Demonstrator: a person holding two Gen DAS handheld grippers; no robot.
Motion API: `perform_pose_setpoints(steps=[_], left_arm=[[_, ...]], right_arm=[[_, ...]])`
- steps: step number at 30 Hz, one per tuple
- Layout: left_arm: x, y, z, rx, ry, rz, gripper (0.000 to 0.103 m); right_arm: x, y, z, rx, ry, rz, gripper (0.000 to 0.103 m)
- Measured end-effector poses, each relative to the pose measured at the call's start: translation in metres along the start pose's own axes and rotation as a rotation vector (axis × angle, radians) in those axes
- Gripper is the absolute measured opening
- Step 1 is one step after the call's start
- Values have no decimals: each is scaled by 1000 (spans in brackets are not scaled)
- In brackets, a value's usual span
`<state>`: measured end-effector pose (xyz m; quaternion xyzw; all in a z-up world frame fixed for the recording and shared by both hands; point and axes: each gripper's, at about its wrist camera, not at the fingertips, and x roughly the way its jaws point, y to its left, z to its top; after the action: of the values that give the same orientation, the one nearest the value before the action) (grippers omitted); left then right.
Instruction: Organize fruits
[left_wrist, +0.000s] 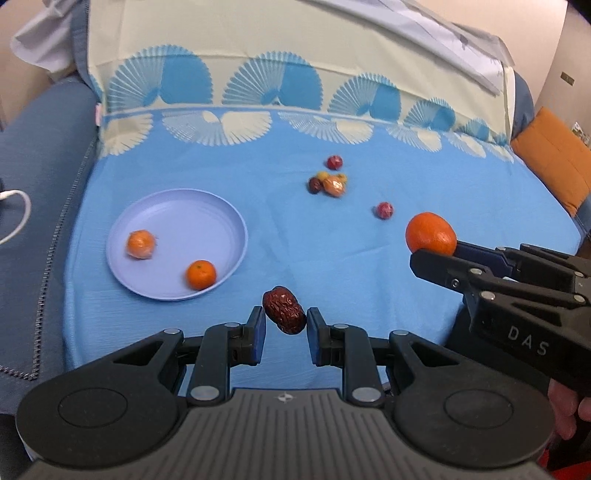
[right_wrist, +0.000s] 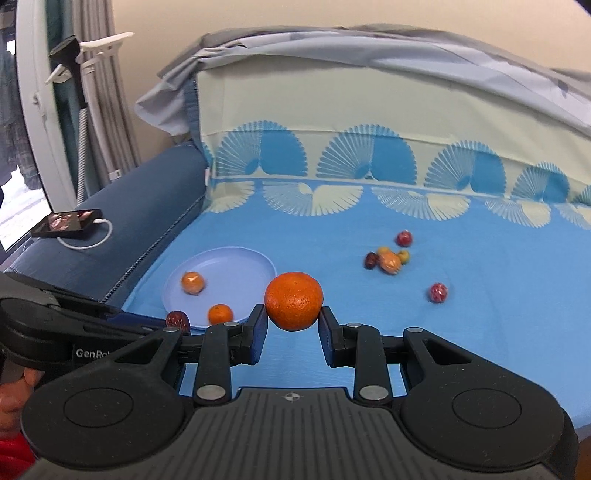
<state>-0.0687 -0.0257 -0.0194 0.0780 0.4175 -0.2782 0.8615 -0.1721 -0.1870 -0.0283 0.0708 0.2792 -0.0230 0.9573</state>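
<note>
My left gripper (left_wrist: 285, 317) is shut on a wrinkled red date (left_wrist: 283, 309) and holds it above the blue cloth, just right of the lilac plate (left_wrist: 221, 210). The plate holds a wrapped orange (left_wrist: 140, 244) and a small mandarin (left_wrist: 200, 274). My right gripper (right_wrist: 293, 317) is shut on a large orange (right_wrist: 294, 301); it also shows in the left wrist view (left_wrist: 430, 233) at the right. The plate (right_wrist: 240, 262) shows left of it in the right wrist view.
A cluster of small fruits (left_wrist: 328, 182) and two red wrapped ones (left_wrist: 334, 162) (left_wrist: 384, 210) lie on the cloth farther back. A phone (right_wrist: 68, 222) on a cable lies on the blue armrest at left. An orange cushion (left_wrist: 554, 158) is at the right.
</note>
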Motion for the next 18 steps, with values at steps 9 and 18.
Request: perform_pose_setpoints(steps=[9,18], left_arm=[[-32,7,-7,-4,-78,37,25],[-41,19,-9,-62,-113,72,11]], right_arm=[[-14,13,1,-38,-27,5,32],[-15,22,0,-65,-27,6,32]])
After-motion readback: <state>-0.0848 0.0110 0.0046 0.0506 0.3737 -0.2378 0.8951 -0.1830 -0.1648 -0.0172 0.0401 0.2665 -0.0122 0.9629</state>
